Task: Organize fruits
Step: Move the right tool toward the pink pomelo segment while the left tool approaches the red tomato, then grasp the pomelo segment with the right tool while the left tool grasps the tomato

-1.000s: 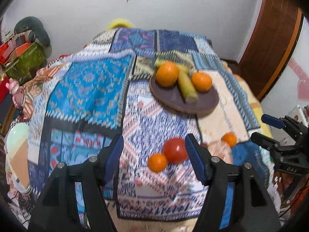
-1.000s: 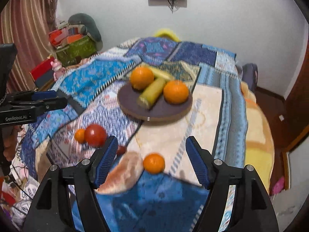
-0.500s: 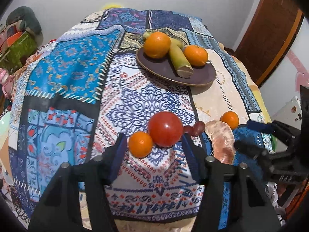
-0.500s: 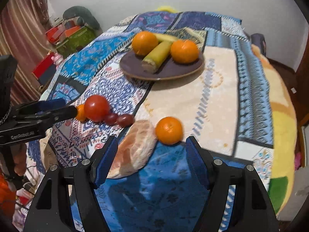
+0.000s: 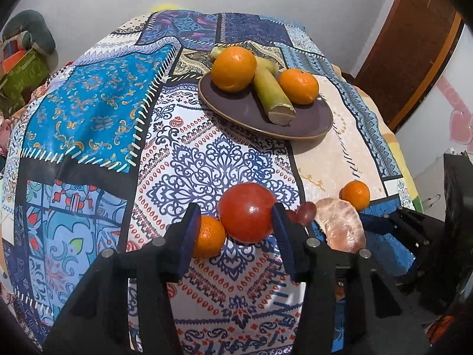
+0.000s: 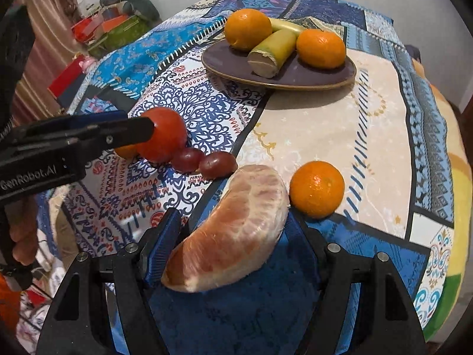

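Observation:
My left gripper is open, its fingers on either side of a red tomato and a small orange on the patterned cloth. My right gripper is open around a peeled pomelo segment. Two red grapes lie between tomato and segment. A loose orange sits just right of the segment. A dark purple plate farther back holds two oranges and a green cane piece.
The table is round, covered with a patchwork cloth that drops off at the near edge. Boxes and bags stand at the far left by the wall. A brown door is at the right.
Both grippers have moved forward and down. The left one now brackets the tomato and small orange; the right one now brackets the pomelo segment. No fruit has moved.

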Available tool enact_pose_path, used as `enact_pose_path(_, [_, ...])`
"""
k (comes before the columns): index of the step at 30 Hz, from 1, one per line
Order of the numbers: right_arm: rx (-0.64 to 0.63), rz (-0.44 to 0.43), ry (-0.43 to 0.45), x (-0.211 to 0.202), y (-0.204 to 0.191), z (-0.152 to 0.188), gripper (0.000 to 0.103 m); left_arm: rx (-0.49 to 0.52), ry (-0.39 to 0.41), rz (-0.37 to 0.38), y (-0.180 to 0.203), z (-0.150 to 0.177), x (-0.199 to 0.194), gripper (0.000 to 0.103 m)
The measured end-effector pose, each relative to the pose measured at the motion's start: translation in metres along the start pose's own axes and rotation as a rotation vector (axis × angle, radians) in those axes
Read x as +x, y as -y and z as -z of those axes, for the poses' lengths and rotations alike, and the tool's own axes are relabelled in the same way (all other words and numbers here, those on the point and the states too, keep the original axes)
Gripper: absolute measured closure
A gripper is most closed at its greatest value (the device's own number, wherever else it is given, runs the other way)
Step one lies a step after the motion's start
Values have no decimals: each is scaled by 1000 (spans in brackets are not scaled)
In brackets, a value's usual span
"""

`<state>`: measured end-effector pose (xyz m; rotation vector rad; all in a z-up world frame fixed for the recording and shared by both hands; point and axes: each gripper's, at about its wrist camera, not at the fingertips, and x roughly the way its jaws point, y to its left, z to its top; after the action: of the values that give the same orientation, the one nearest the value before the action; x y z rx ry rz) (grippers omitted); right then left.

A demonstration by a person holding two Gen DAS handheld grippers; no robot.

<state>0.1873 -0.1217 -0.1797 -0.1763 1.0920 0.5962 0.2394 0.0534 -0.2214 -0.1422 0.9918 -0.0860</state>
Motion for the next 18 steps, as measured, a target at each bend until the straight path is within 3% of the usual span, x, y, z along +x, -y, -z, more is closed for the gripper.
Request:
enact_pose_path(3, [-9, 25, 13, 0, 0, -1, 47, 10, -4, 1, 2, -3, 1, 52])
enact_pose_path(11, [48, -28, 41, -9, 16, -5, 63, 29, -15, -2, 8, -11, 8, 52])
enact_pose_path(12, [48, -23, 52, -13, 17, -5, 69, 30, -17, -4, 9, -12, 8, 52])
enact_pose_path(18, [38, -18, 100, -33, 20, -8, 76, 49, -20, 7, 16, -10, 6, 52])
